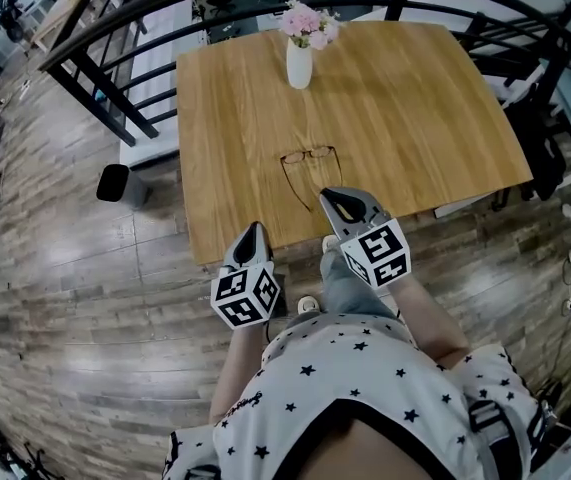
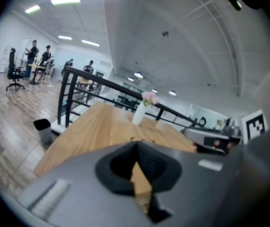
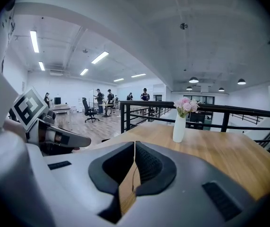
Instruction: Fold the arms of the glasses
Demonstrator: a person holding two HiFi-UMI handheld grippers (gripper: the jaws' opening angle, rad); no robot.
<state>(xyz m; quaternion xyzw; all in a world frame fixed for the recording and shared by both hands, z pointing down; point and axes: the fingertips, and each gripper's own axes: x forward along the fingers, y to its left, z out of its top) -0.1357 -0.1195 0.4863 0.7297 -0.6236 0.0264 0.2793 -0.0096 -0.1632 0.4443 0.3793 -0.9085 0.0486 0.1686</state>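
Note:
Thin dark-framed glasses (image 1: 309,166) lie on the wooden table (image 1: 415,98) near its front edge, lenses away from me, both arms spread open and pointing toward me. My right gripper (image 1: 334,197) is shut with nothing in it, its tip just right of the near end of the glasses' right arm. Over the table's front edge and left of the glasses, my left gripper (image 1: 255,229) is shut and empty. In the left gripper view the glasses (image 2: 142,139) show small just past the closed jaw tips (image 2: 137,144). The right gripper's jaws (image 3: 134,144) meet at the tips.
A white vase with pink flowers (image 1: 299,56) stands at the table's far middle. A black railing (image 1: 115,88) runs behind and left of the table. A black bin (image 1: 117,183) sits on the floor at the left. People and office chairs are far off.

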